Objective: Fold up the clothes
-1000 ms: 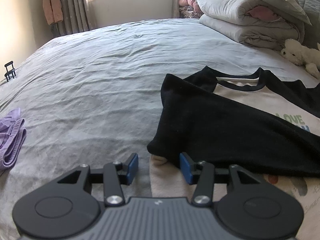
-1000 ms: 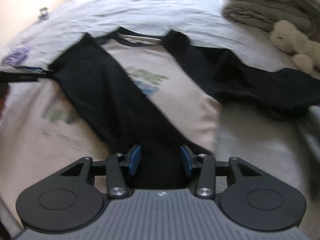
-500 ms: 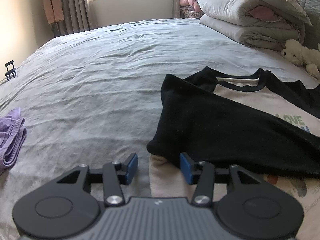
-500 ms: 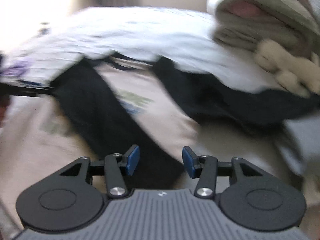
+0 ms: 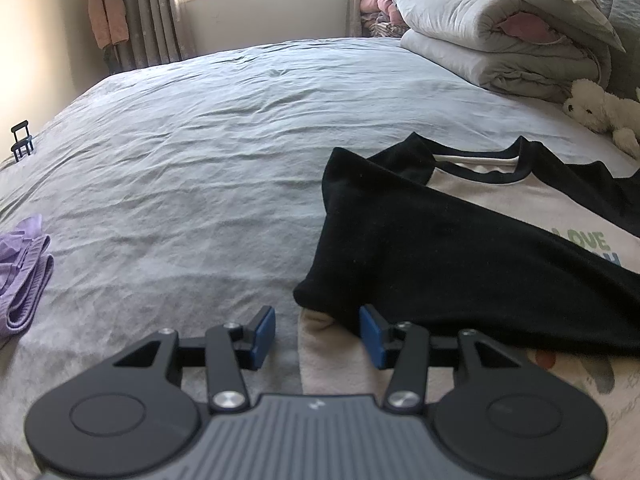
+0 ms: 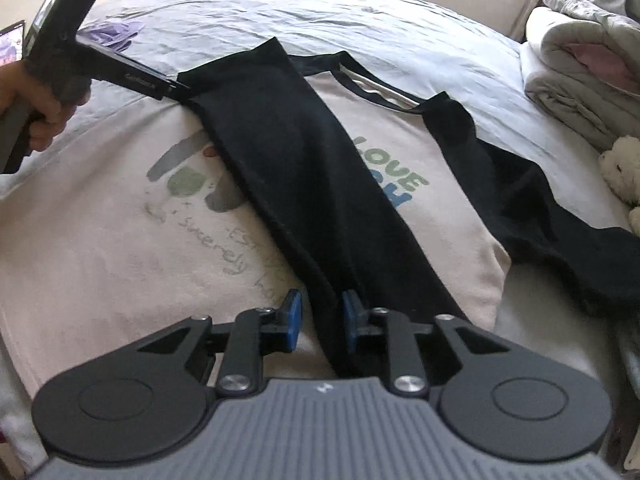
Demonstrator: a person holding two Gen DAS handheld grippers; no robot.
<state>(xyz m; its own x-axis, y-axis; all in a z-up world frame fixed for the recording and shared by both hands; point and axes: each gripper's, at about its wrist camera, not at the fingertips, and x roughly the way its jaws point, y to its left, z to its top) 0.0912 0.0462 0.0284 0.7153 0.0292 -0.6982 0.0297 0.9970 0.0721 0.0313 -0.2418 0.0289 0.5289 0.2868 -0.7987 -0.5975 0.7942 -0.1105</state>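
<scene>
- Limp, light shirt [image 6: 100, 240]: left gripper [image 5: 318, 330] half-open at folded sleeve [image 6: 304, 168] (touching nothing).
- Right gripper [image 6: 320, 322], just narrowing, straddles cuff; best hold there.

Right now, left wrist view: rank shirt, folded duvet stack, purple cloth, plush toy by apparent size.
1. shirt, cropped by the frame.
2. folded duvet stack, farther off, so the order against the shirt is unsure.
3. purple cloth, cropped at the edge.
4. plush toy, also partly cropped.

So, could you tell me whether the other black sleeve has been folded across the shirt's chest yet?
No, the right sleeve lies spread out on the bed, beside the shirt.
</scene>
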